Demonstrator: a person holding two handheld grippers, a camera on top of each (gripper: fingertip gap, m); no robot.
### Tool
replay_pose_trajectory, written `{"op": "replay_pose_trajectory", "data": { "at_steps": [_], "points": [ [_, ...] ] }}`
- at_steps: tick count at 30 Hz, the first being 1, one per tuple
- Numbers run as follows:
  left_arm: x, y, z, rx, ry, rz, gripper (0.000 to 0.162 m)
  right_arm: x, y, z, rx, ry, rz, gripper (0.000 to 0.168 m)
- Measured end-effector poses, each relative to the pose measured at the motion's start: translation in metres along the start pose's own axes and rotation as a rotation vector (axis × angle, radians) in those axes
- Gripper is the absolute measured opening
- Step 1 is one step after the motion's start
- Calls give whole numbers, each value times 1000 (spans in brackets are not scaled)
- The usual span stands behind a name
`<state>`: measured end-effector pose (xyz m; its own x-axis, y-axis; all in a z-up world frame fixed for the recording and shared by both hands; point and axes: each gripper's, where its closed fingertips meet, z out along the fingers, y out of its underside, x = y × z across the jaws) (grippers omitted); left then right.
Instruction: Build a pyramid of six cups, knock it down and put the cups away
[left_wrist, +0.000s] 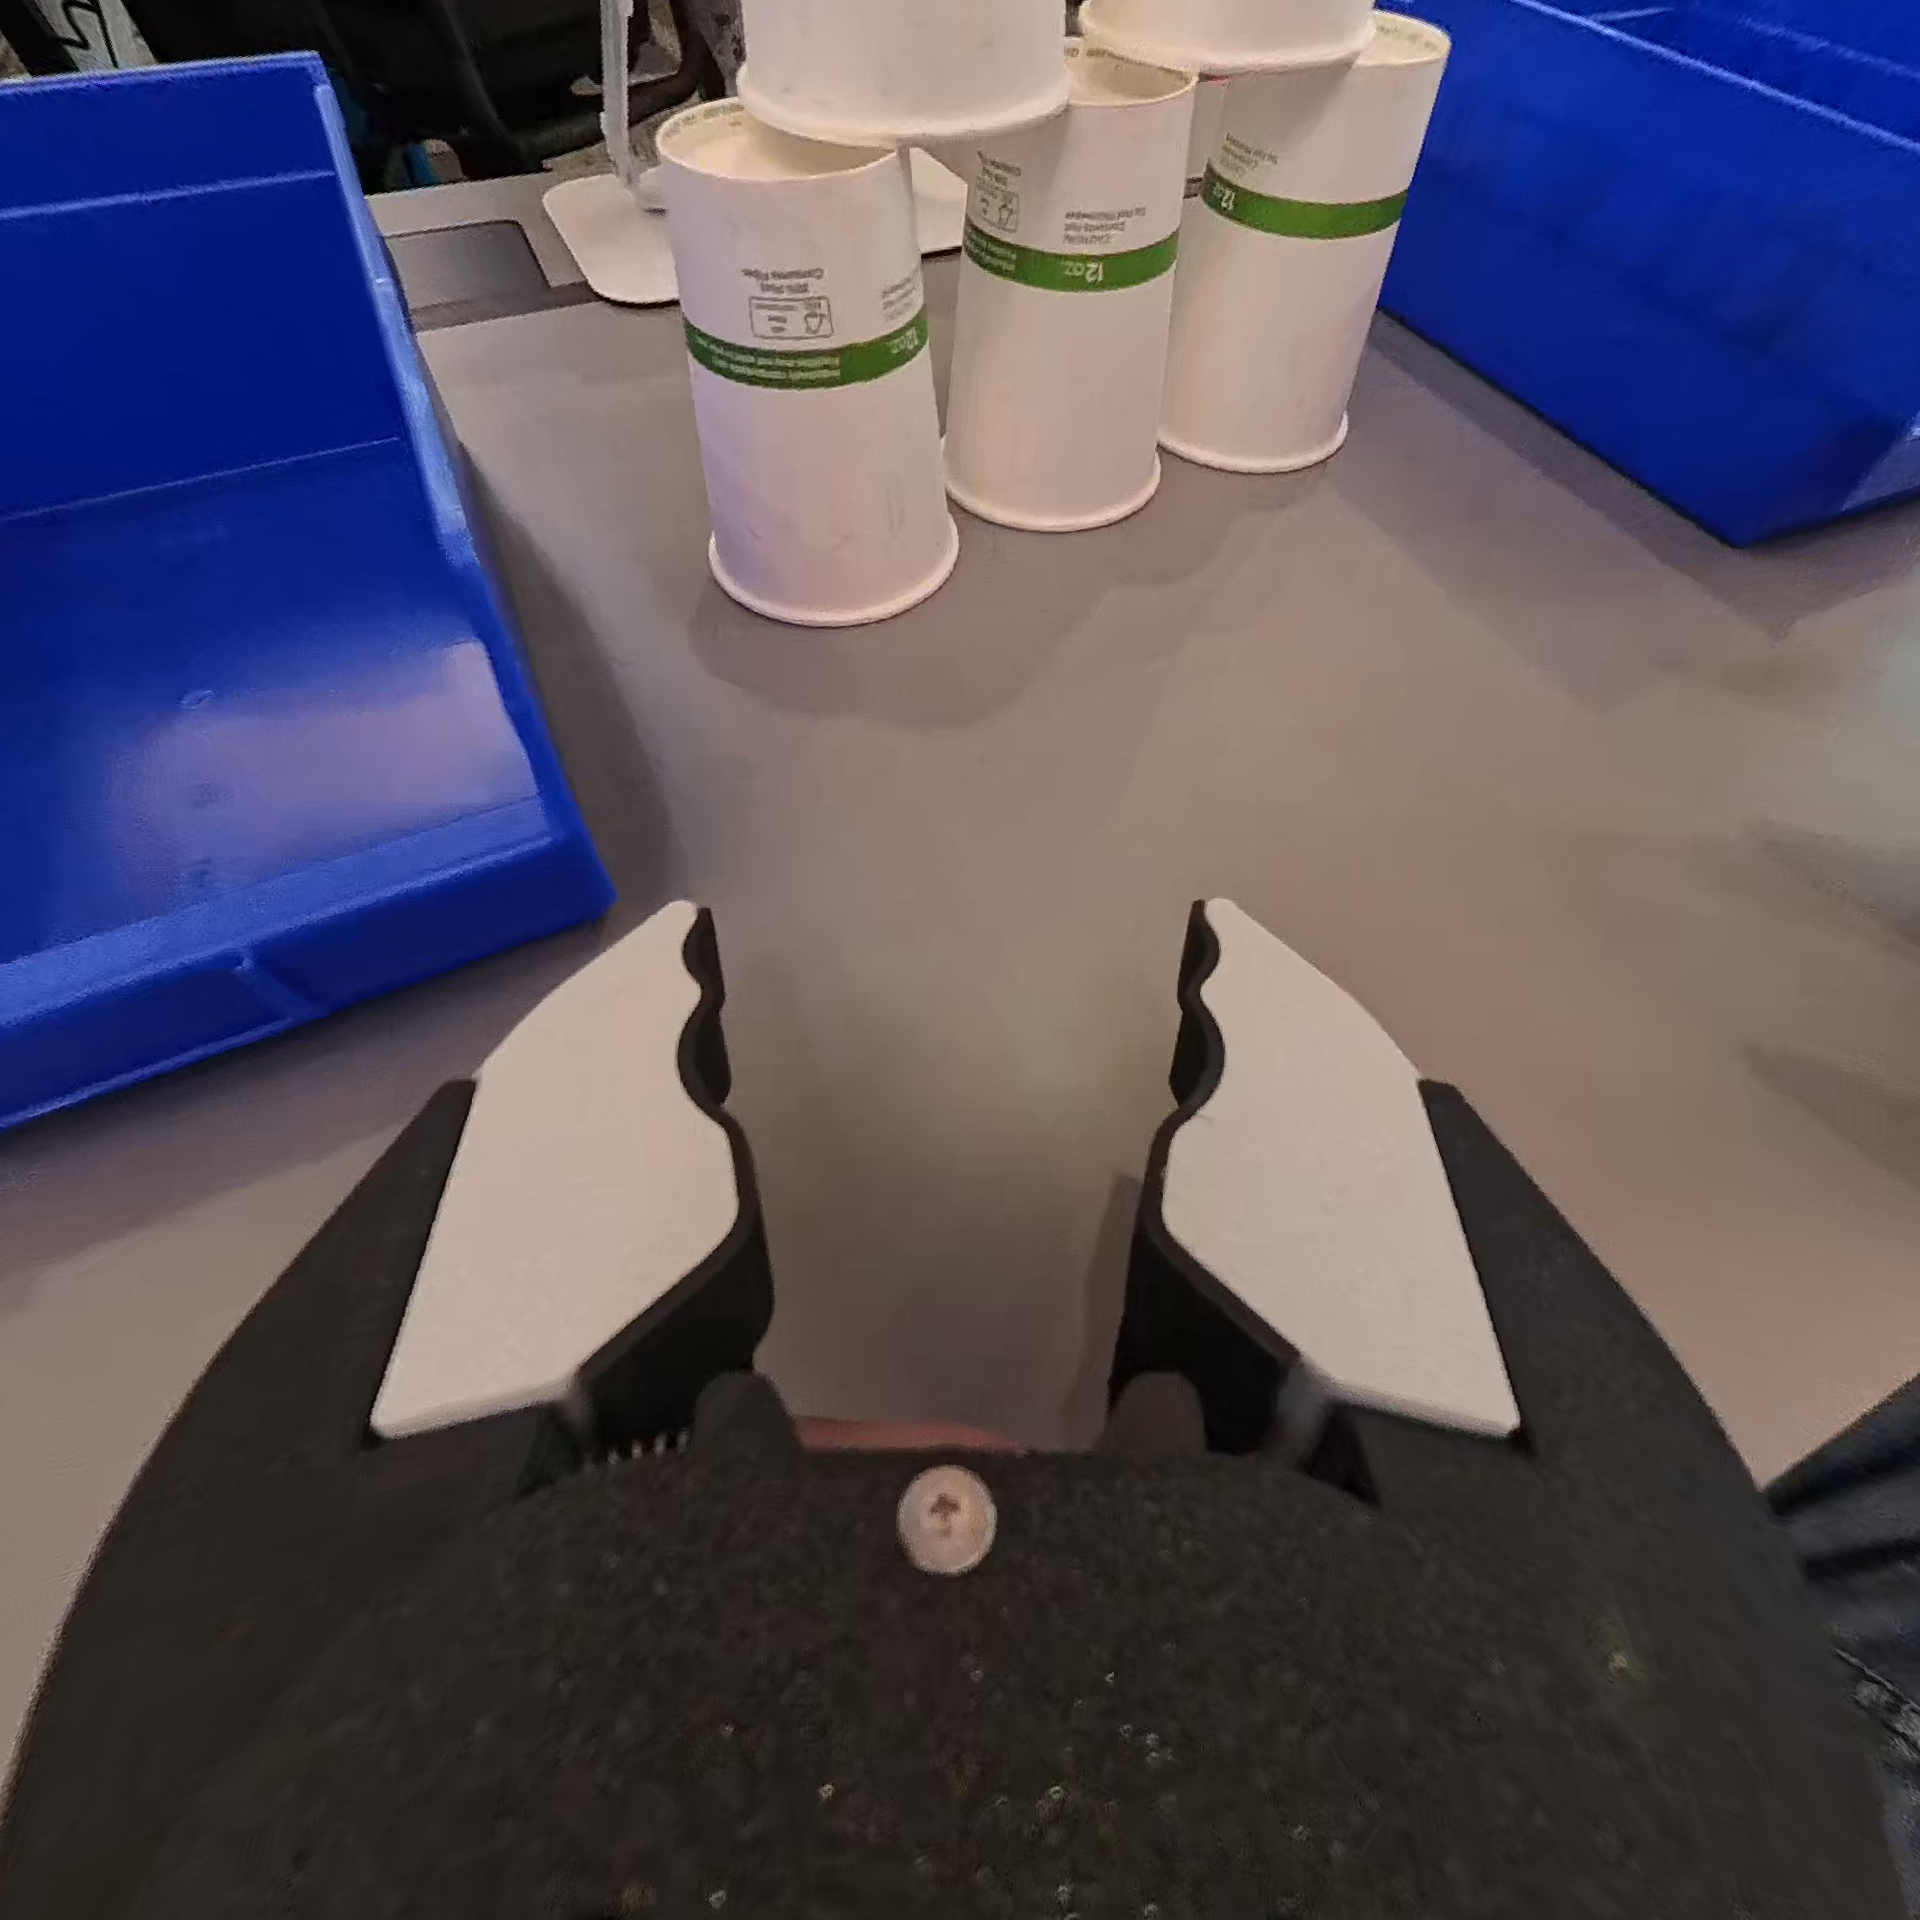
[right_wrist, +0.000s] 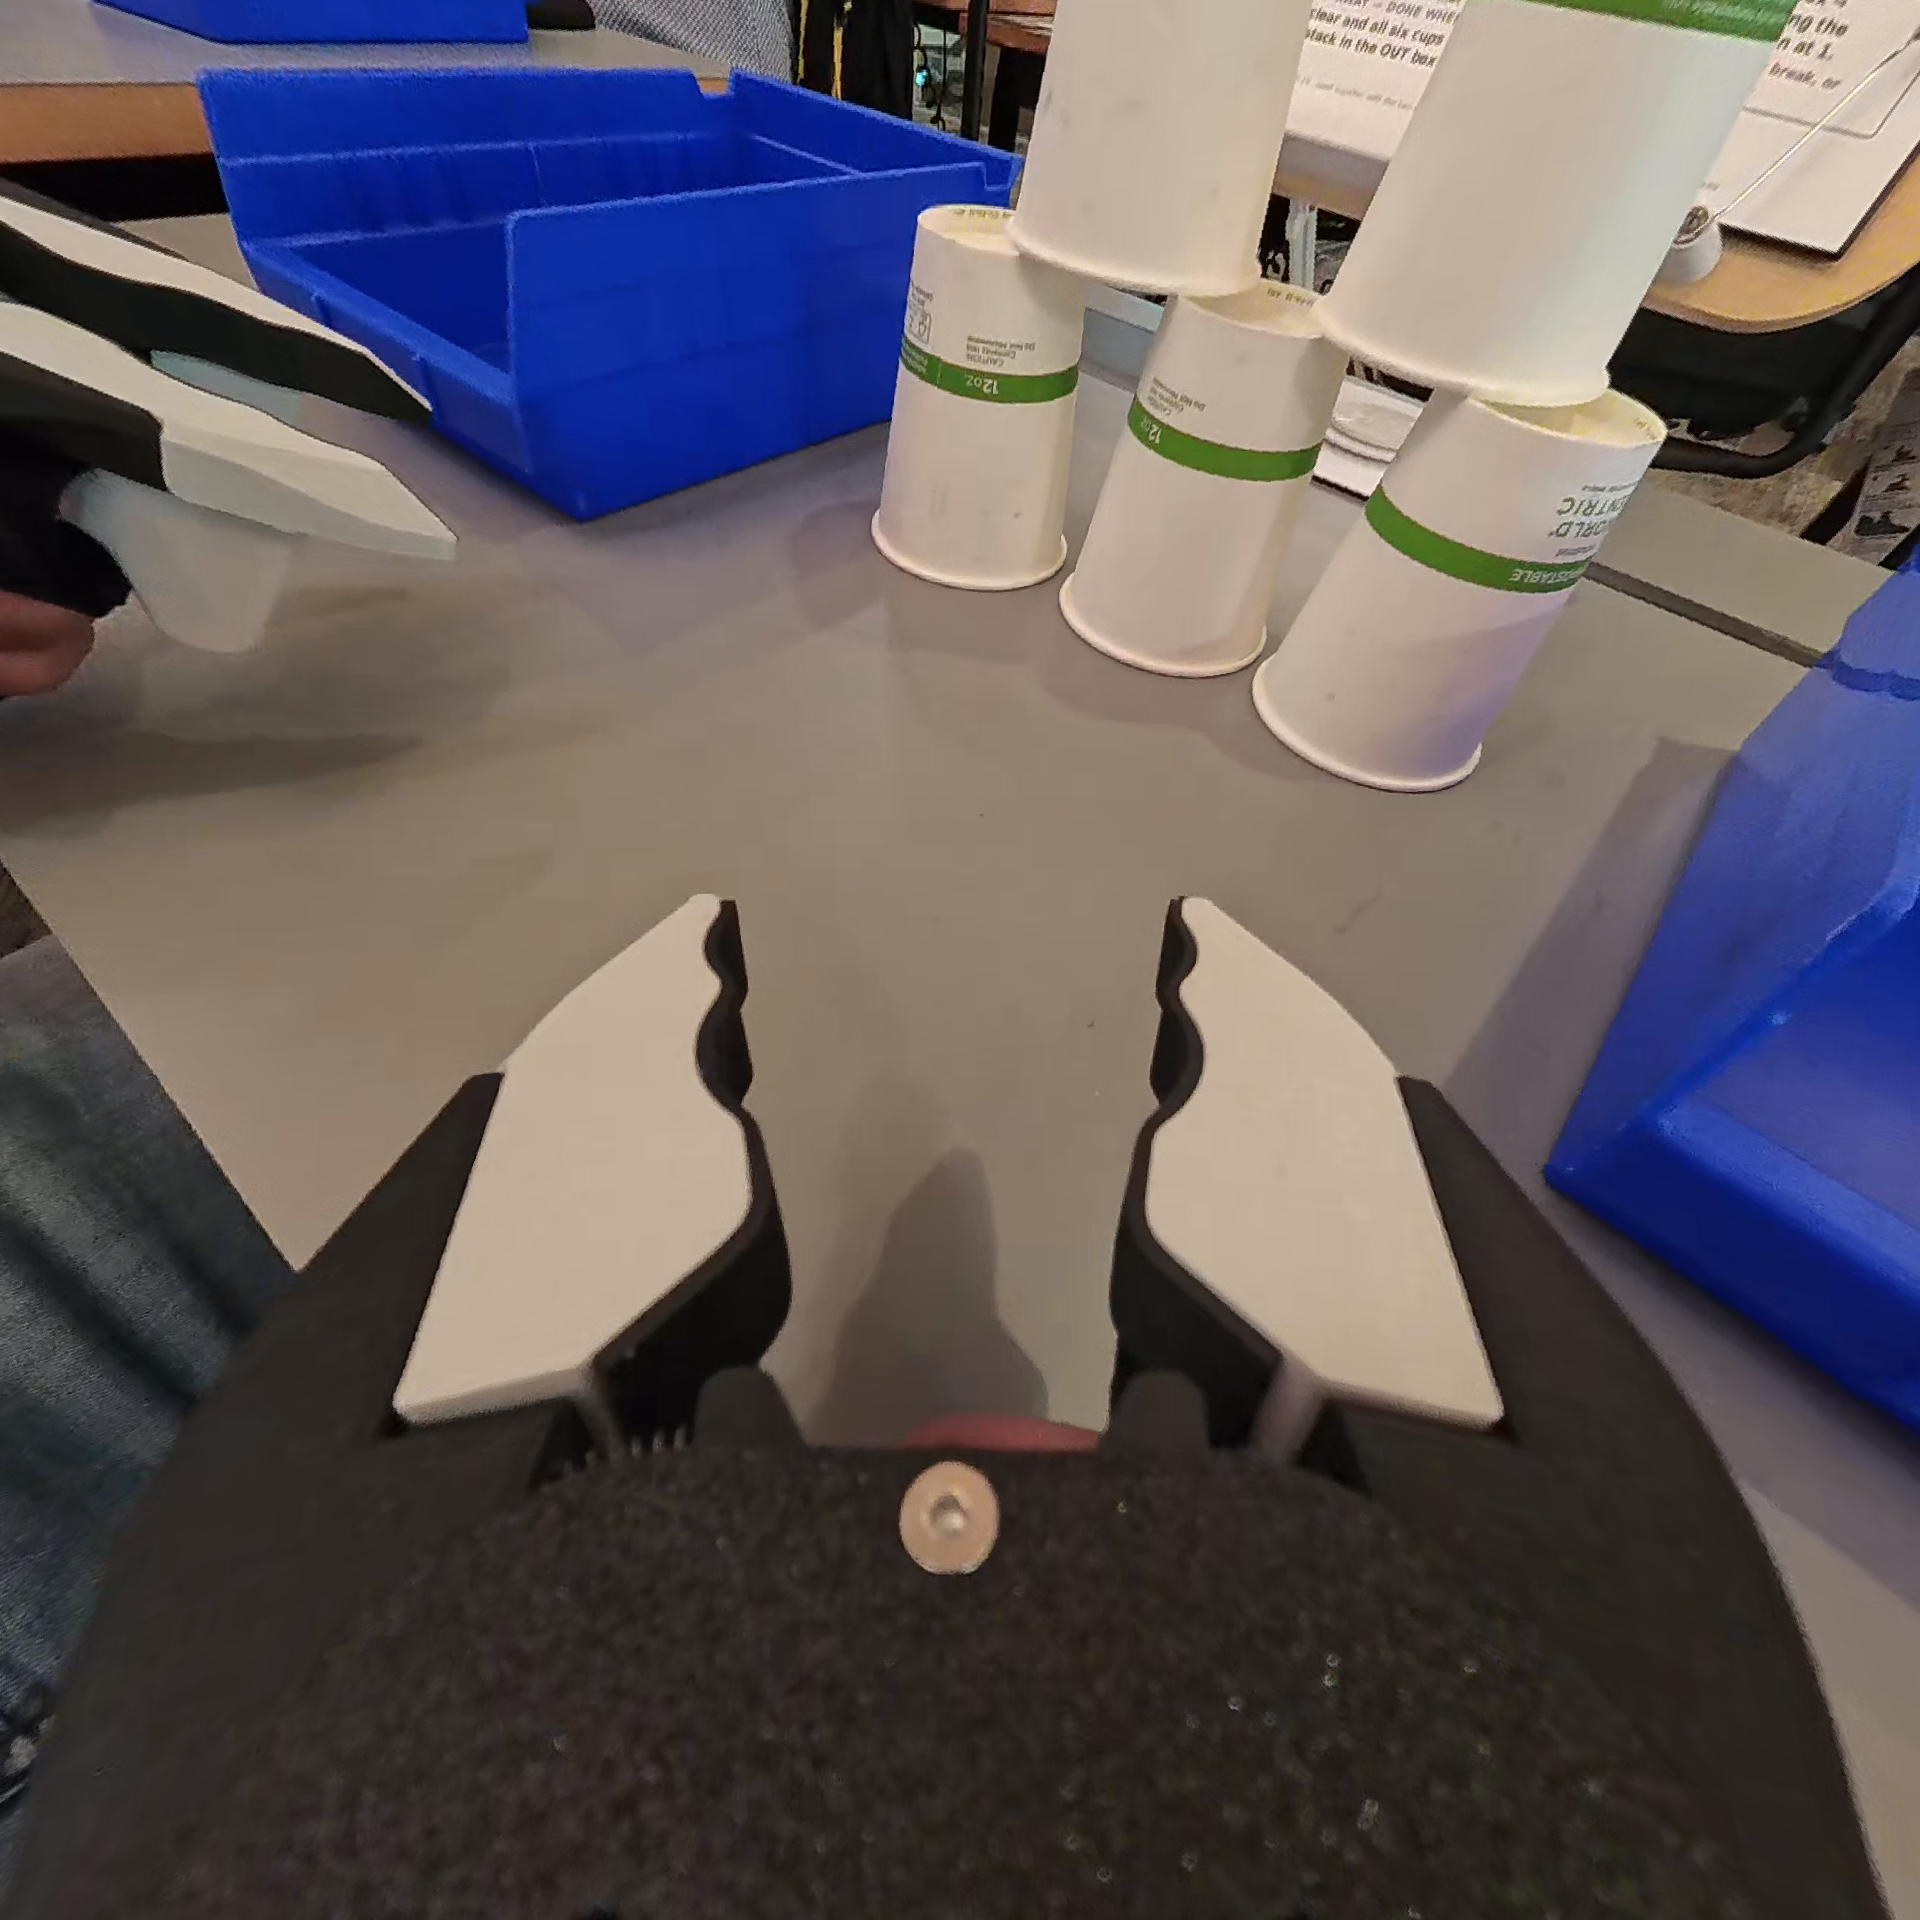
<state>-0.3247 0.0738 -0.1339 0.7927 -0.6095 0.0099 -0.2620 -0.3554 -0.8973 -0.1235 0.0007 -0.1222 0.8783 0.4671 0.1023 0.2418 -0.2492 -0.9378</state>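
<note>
Both my jaws stand apart and empty: the left gripper (left_wrist: 951, 940) and right gripper (right_wrist: 951, 935) hang over bare table (left_wrist: 1039, 790), short of the cups (left_wrist: 1049, 343), likely so nothing gets nudged early. The cups stand mouth-down mid-table toward the far edge — three in a tight row, two bridging the gaps above; any sixth is out of frame. Blue bins (left_wrist: 239, 623) flank them on either side — open path between.
</note>
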Motion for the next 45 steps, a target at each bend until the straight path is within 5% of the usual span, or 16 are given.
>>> {"op": "replay_pose_trajectory", "data": {
  "at_steps": [45],
  "points": [
    [2,4,2,-25,-16,54,83,9,5,-2,-26,4,52,72]
  ]
}}
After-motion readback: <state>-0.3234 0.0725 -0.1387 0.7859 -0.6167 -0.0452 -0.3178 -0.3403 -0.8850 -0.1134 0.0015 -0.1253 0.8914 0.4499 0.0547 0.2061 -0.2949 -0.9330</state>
